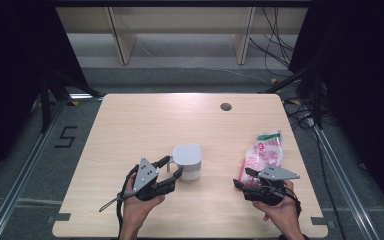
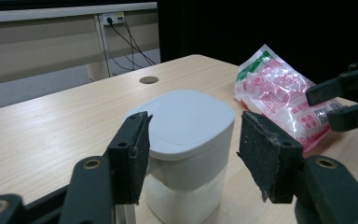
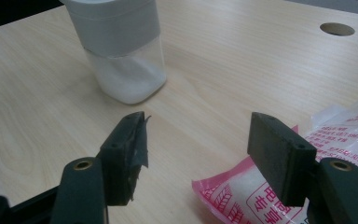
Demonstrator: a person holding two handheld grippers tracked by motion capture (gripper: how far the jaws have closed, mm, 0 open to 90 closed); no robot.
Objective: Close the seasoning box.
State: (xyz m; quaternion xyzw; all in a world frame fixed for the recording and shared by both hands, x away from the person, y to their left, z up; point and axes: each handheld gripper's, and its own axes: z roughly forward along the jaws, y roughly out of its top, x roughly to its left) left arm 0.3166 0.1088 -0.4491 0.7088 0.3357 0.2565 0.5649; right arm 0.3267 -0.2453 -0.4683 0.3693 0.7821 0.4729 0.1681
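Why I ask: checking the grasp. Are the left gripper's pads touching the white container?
Apart. The left gripper view shows the left gripper open, a gap between each pad and the white container.

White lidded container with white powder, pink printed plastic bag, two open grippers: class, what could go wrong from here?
1. The left gripper has open jaws flanking the white lidded container; a lopsided closing might tip it.
2. Its frayed pad may grip the smooth lid poorly.
3. The right gripper has one jaw over the pink printed plastic bag; pinching the thin film could tear it, and the other pad is torn.
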